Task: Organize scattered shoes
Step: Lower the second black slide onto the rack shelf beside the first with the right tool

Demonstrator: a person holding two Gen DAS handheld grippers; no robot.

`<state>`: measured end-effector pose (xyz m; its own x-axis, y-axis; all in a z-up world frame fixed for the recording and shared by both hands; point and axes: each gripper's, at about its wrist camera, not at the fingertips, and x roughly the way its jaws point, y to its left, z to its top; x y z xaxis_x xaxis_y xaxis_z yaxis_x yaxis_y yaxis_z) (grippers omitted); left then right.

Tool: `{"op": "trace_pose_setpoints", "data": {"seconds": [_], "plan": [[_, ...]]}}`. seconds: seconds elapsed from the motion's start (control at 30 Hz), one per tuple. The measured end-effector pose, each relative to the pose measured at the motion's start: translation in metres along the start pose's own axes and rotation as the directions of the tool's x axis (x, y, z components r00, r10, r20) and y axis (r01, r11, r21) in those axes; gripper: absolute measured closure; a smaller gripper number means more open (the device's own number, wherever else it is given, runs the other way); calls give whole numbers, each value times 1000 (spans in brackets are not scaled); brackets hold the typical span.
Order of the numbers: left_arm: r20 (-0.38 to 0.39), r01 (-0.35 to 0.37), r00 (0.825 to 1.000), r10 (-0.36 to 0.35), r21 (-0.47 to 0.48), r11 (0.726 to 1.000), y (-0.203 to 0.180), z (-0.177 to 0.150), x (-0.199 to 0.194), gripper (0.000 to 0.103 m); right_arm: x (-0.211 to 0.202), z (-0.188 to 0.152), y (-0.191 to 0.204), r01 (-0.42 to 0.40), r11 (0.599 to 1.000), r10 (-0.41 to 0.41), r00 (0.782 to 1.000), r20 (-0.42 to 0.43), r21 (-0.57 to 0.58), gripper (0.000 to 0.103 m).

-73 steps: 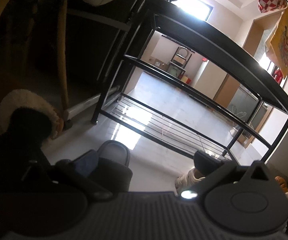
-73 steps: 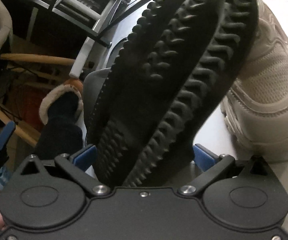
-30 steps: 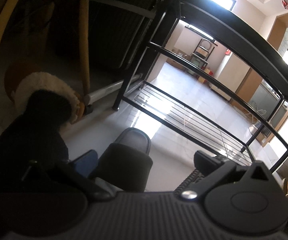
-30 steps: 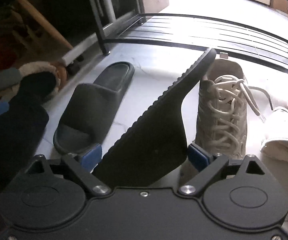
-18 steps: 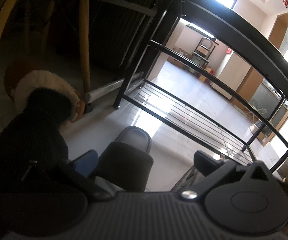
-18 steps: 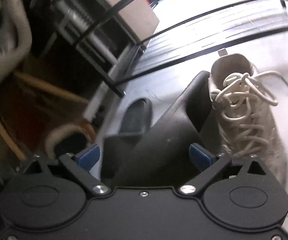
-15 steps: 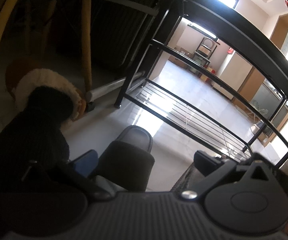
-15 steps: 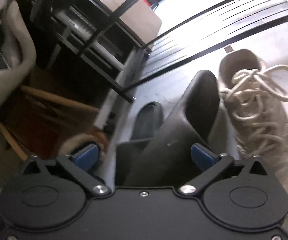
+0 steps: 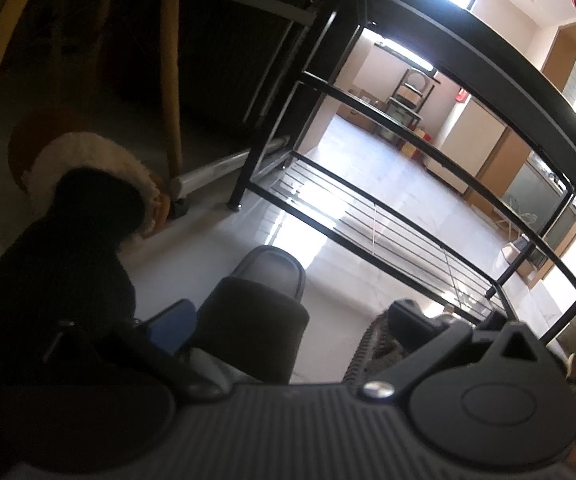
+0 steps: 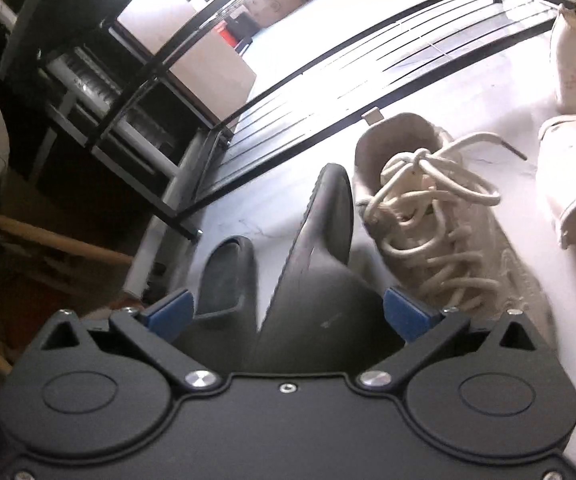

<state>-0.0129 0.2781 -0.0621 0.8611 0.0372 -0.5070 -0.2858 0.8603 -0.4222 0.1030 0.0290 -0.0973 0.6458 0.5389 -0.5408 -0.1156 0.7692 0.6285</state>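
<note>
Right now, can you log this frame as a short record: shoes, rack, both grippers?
slides: two dark ones on the floor; left slide flat, right slide tipped against the sneaker
rack: bottom shelf bare where visible
right gripper: open, jaws just widened, right slide between them
left gripper: open around left slide

Slide [image 10: 320, 280] between slipper [image 10: 227, 276] and sneaker [image 10: 440, 232]

Matt, seemingly rubber slides [image 10: 320, 280], glossy tile floor [image 10: 468, 92], black metal rack [image 9: 428, 232]

Black gripper [image 10: 285, 312], blue pads [image 10: 406, 314]
</note>
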Motion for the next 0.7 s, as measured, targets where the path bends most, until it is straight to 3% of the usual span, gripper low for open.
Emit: {"op": "trace_pose_setpoints", "data": {"seconds": [0.13, 0.3, 0.53, 0.7], "plan": [[2, -6, 1000, 6, -22, 1000, 3, 0, 0, 1, 10, 1, 19, -103, 993, 101, 994, -29, -53, 0], [-1, -11, 1000, 11, -30, 999, 4, 0, 0, 1, 23, 7, 27, -183, 983, 183, 981, -56, 19, 0], [-5, -21, 1000, 21, -51, 998, 6, 1, 3, 1, 16, 18, 24, -131, 989, 133, 991, -30, 62, 0], [-3, -21, 1000, 21, -62, 998, 7, 1, 5, 1, 12, 13, 1, -5, 997, 6, 1000, -14, 76, 0]]}}
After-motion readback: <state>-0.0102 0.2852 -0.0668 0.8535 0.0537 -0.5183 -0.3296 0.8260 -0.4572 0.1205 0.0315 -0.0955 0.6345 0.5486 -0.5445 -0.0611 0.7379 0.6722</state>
